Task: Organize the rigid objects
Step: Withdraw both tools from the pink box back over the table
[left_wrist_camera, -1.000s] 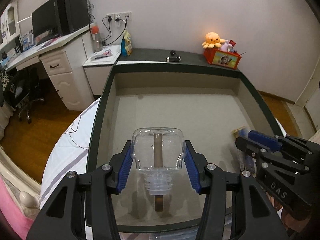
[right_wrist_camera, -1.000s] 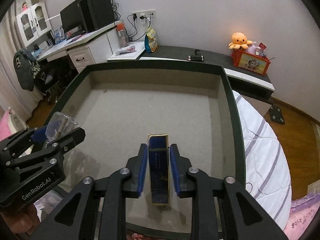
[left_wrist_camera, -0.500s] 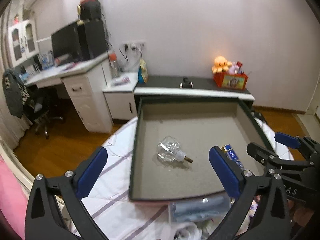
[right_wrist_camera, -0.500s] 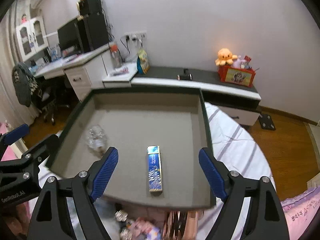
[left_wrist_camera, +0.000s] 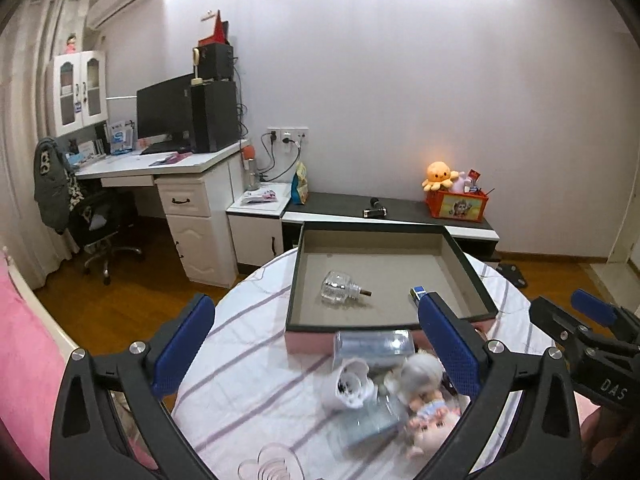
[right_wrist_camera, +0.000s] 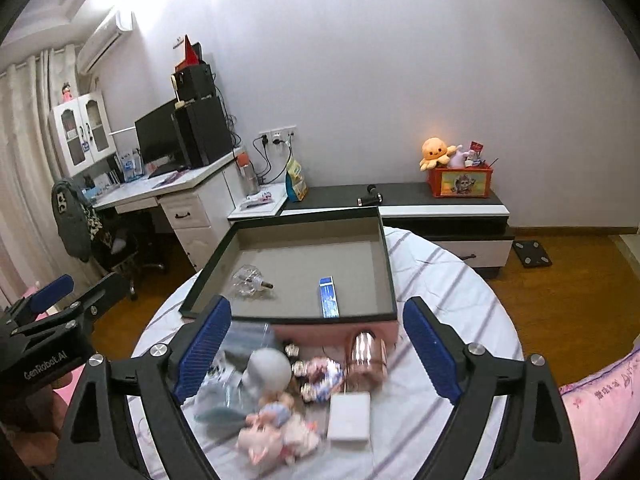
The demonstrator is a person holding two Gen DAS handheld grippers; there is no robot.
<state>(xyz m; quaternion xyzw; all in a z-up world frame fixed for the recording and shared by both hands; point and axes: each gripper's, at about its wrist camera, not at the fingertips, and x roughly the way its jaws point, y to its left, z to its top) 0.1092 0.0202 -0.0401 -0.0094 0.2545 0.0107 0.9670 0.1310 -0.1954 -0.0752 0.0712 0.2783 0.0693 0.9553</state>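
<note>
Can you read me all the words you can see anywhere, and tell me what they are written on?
"GenRobot.AI": on the side of the left gripper, seen from the right wrist camera.
"DAS": on the side of the right gripper, seen from the left wrist camera.
Too small or blurred to read: the blue box in the tray, the snack bag, the orange box.

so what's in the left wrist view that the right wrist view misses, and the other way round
Only the left wrist view shows the white ruffled cup and the clear plastic container beside the tray.

Only the right wrist view shows the copper-coloured can and the flat white box.

Both show the tray holding the glass bottle and the blue box, the grey-haired doll, and open, empty tongs.
</note>
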